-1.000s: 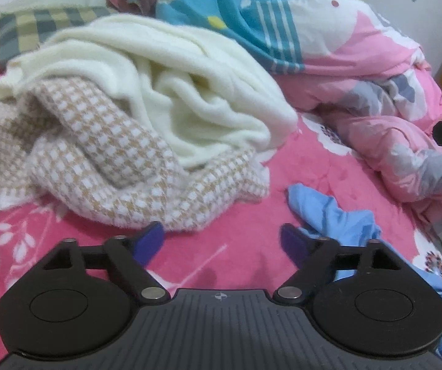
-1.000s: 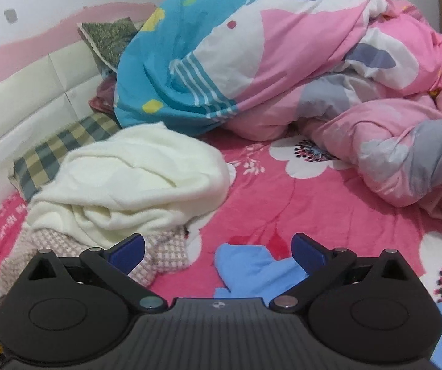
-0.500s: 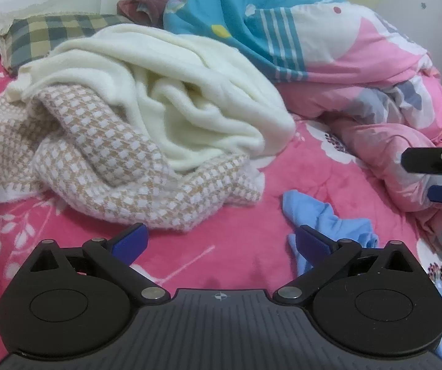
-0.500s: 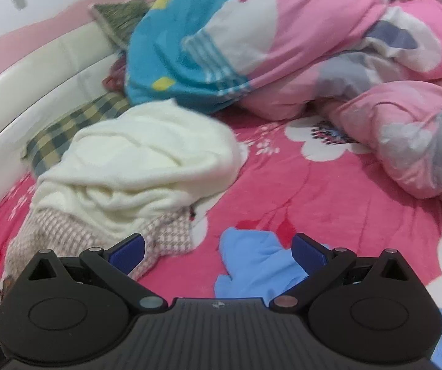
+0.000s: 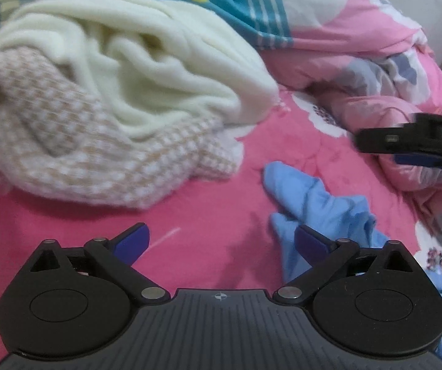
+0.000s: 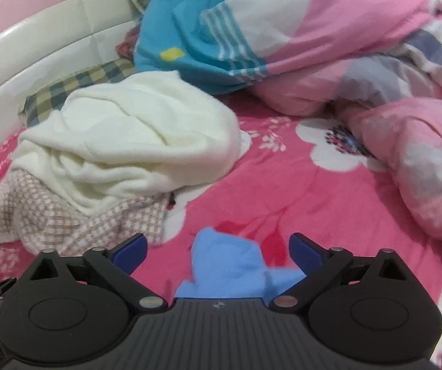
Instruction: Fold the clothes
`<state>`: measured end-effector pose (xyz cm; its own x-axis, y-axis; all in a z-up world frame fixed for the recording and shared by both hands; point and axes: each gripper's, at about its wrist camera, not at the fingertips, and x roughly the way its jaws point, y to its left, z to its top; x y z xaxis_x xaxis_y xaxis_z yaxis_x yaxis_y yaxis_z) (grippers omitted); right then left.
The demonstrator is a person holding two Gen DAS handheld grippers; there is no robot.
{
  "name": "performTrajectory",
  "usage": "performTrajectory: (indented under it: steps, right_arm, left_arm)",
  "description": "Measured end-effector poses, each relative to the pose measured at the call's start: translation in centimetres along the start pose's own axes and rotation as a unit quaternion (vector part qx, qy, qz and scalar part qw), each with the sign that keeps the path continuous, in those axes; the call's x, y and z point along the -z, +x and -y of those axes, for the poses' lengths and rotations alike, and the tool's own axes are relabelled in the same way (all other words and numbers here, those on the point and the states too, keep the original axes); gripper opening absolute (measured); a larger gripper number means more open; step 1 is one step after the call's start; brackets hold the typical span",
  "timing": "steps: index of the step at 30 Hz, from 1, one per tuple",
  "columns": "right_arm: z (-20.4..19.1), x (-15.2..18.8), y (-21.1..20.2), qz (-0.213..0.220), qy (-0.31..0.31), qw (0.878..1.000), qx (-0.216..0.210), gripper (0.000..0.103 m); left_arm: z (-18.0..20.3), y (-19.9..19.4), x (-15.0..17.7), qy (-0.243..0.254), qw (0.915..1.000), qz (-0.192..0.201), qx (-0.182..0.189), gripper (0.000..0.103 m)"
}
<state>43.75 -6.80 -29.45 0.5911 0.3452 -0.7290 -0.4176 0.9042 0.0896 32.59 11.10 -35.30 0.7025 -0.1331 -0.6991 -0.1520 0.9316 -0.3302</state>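
**A:** Why is everything heaped toward the head of the bed [image 6: 282, 191]?

**B:** The quilt [image 6: 298, 30] is bunched at the far end, I'd say to leave the pink flowered sheet bare as a folding surface. The cream knit [image 6: 134, 135] lies over the checked beige piece [image 6: 76, 219] in one pile by the headboard [image 6: 35, 52], probably waiting its turn.

**A:** And the piece being worked on?

**B:** Likely the blue garment [image 5: 319, 197], crumpled alone on the open sheet, apart from the pile, nearest both tools.

**A:** How do the grippers stand?

**B:** The right gripper [image 6: 217, 249] hangs right over the garment's near end; blue cloth shows between its wide jaws, which are closing a little, though the pads don't press on it. The left gripper [image 5: 221, 240] has its jaws wide too, narrowing slightly, over bare sheet, its right-hand finger [image 5: 310, 242] at the garment's edge. Two spread grips suit pulling it flat.
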Motion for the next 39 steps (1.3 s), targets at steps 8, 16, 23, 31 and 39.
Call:
performTrajectory:
  steps: [8, 16, 23, 31, 39]
  right_arm:
    - [-2.7, -0.4, 8.5, -0.075, -0.123, 0.989, -0.037, 0.075]
    - [0.3, 0.8, 10.8, -0.107, -0.056, 0.992, -0.035, 0.005]
    - [6.8, 2.0, 4.7, -0.019, 0.116, 0.992, -0.054, 0.004]
    - [10.5, 4.1, 0.2, 0.061, 0.193, 0.977, -0.067, 0.004]
    - [11.6, 5.1, 0.0, 0.071, 0.214, 0.972, -0.062, 0.004]
  left_arm:
    - [1.8, 3.3, -0.4, 0.033, 0.9993, -0.011, 0.016, 0.054]
    - [3.3, 4.0, 0.5, 0.082, 0.9949, -0.031, 0.050, 0.036]
    - [4.0, 5.8, 0.3, 0.058, 0.9951, -0.046, 0.066, 0.034]
    - [5.4, 7.5, 0.6, 0.068, 0.9937, -0.059, 0.065, 0.019]
    - [5.6, 3.6, -0.1, 0.057, 0.9963, 0.040, 0.051, 0.002]
